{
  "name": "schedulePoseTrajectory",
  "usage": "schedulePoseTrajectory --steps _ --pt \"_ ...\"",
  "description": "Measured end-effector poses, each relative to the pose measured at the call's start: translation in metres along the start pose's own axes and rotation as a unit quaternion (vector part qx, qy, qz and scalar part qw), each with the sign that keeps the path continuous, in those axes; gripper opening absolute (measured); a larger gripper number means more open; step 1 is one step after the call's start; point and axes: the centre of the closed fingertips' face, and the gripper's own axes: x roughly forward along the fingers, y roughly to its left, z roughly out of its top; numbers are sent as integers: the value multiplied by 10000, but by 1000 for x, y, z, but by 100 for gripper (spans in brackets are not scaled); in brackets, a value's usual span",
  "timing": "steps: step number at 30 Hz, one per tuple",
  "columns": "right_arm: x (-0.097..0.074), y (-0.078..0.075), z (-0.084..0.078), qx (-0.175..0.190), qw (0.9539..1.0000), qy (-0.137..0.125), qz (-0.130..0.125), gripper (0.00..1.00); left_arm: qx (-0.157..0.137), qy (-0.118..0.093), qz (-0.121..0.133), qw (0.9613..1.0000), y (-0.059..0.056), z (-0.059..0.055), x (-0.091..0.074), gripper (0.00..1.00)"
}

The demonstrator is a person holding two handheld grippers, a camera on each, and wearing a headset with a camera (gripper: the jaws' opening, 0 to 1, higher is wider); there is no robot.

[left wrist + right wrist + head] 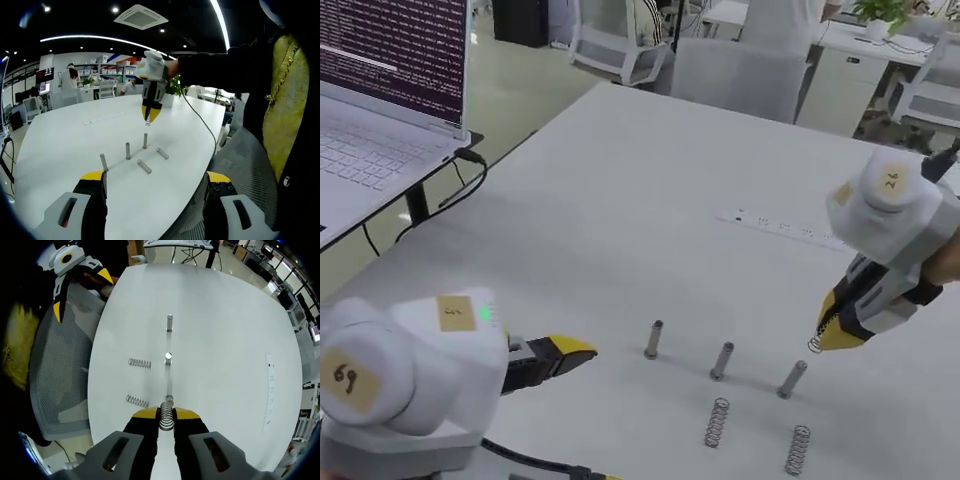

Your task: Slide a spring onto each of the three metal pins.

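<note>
My right gripper [166, 414] pinched a spring [166, 421] between its jaws, close over the end pin [792, 379] of three upright in a row, two loose springs [717, 422] flat on the white table [620, 200] beside the pins, my left gripper [155, 181] well apart from them, fingers spread wide.

An open laptop [380, 90] is sitting left of my white bench [620, 200], a power strip [780, 228] lying on it.

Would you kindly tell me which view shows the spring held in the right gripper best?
The right gripper view: the spring sits large between the right gripper jaws. The head and left gripper views show it small.
</note>
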Motion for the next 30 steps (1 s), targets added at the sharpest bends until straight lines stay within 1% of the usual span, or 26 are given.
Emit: schedulePoseTrajectory --steps 3,5,9,12,21,30 --pt "6 -1 -1 -24 10000 46 10 8 -2 6 -8 10000 0 0 0 76" --pt "9 -3 -3 -48 9999 84 -28 8 -5 7 -14 10000 -1 0 0 75" --pt "14 -3 -6 -26 9999 140 3 8 -13 2 -17 10000 -1 0 0 75" --pt "19 -5 -9 -60 9997 251 -29 8 -27 -11 -16 10000 -1 0 0 75" --pt "24 -6 -6 -22 9997 221 33 8 -36 -23 -40 10000 -1 0 0 74" --pt "27 -6 -6 -44 9995 295 55 8 -38 -28 -75 10000 -2 0 0 72"
